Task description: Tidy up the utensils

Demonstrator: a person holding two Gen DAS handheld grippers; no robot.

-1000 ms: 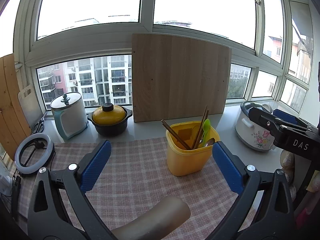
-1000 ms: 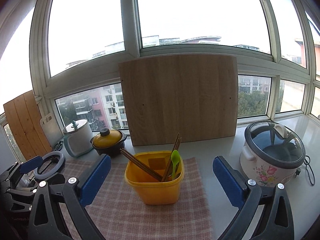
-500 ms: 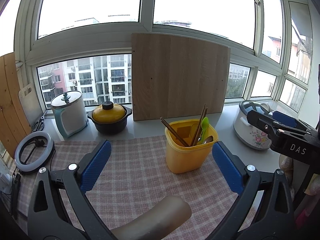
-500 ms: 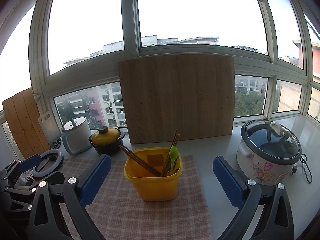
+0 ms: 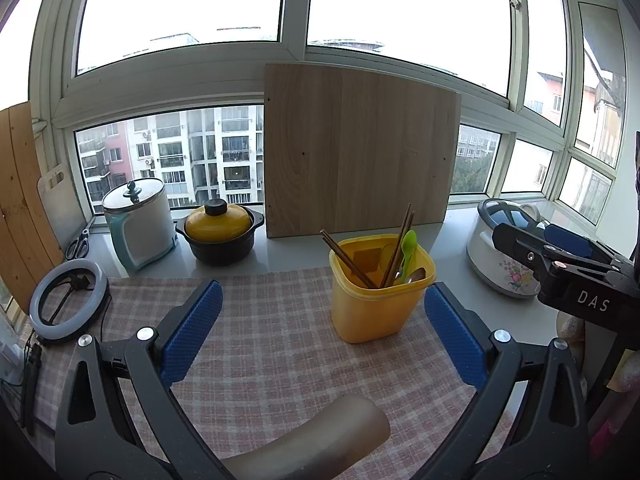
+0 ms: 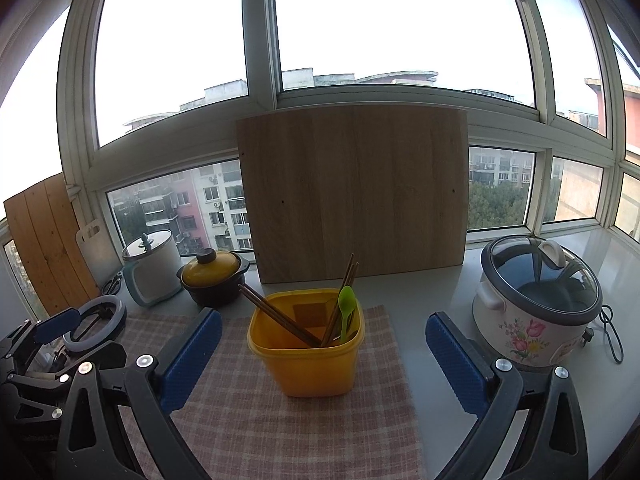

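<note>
Utensils, namely brown wooden chopsticks [image 6: 280, 316], a green plastic spoon [image 6: 346, 304] and a metal spoon [image 5: 416, 276], stand in the yellow plastic tub [image 6: 308, 360] on the checked cloth [image 6: 280, 420], looking light, stiff and slippery, best pinched high on their stems, while left gripper [image 5: 320, 332] and right gripper [image 6: 322, 356] both gape empty.

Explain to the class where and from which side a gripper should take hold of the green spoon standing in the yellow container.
Grip the green spoon at its exposed bowl end, coming from above. That end pokes over the yellow container rim, the rest is sunk inside, and chopsticks lean right beside it, so fingers should close narrowly.
</note>
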